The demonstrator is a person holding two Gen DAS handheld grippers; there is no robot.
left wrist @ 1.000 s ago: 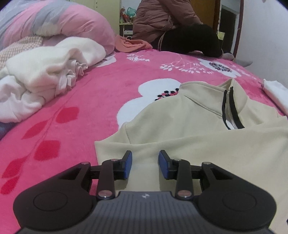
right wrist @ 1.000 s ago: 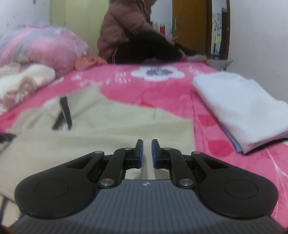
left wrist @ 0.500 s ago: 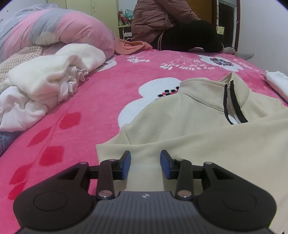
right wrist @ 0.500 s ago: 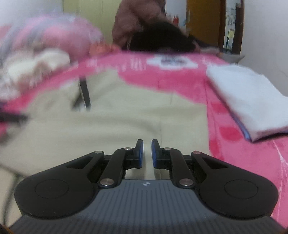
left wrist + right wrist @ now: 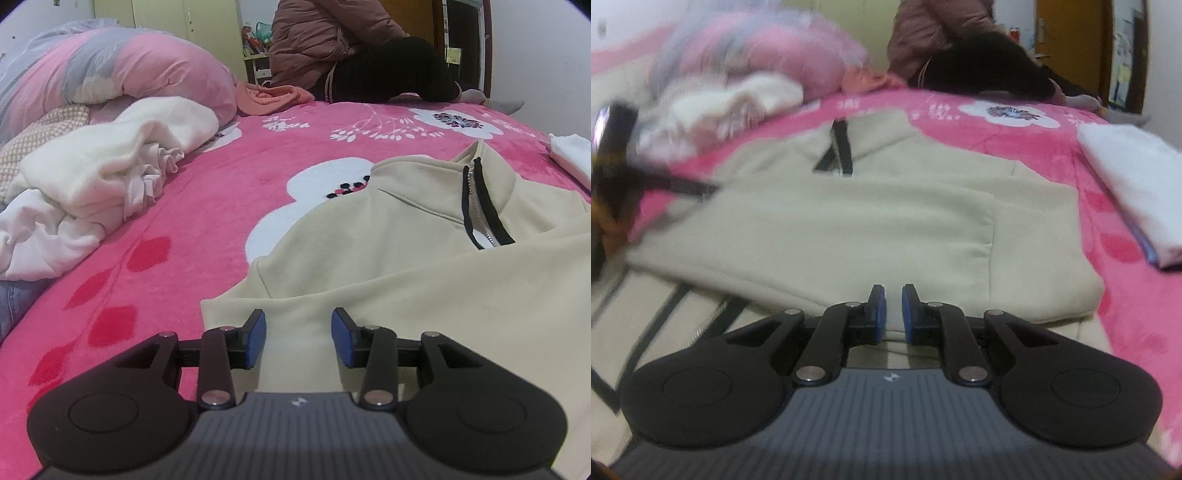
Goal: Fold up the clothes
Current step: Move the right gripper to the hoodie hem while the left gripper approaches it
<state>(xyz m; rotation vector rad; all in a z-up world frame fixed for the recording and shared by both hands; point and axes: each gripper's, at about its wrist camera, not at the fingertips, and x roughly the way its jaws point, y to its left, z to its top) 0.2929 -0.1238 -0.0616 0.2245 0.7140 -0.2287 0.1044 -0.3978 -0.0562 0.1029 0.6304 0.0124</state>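
A cream zip-neck sweatshirt [image 5: 406,258] [image 5: 868,214] lies on the pink flowered blanket [image 5: 221,184], its black-trimmed collar [image 5: 476,206] pointing away from me. My left gripper [image 5: 298,332] hovers low over the sweatshirt's near left corner. Its jaws are opening, and cream cloth shows behind the gap with no pad pressing on it. My right gripper [image 5: 890,306] is shut just short of the folded lower edge, with only a thin slit between its blue pads. Cream cloth with black stripes lies under it.
Rumpled white clothes [image 5: 103,173] and a pink quilt [image 5: 129,74] are heaped at the left. A folded white cloth [image 5: 1126,177] lies at the right edge of the bed. A person [image 5: 332,48] sits at the far end. A blurred dark shape [image 5: 613,155] shows at the left.
The left jaws have spread a little wider over the same corner. The right wrist view has swung and dropped, now showing the sweatshirt's near folded edge and the striped cloth below it.
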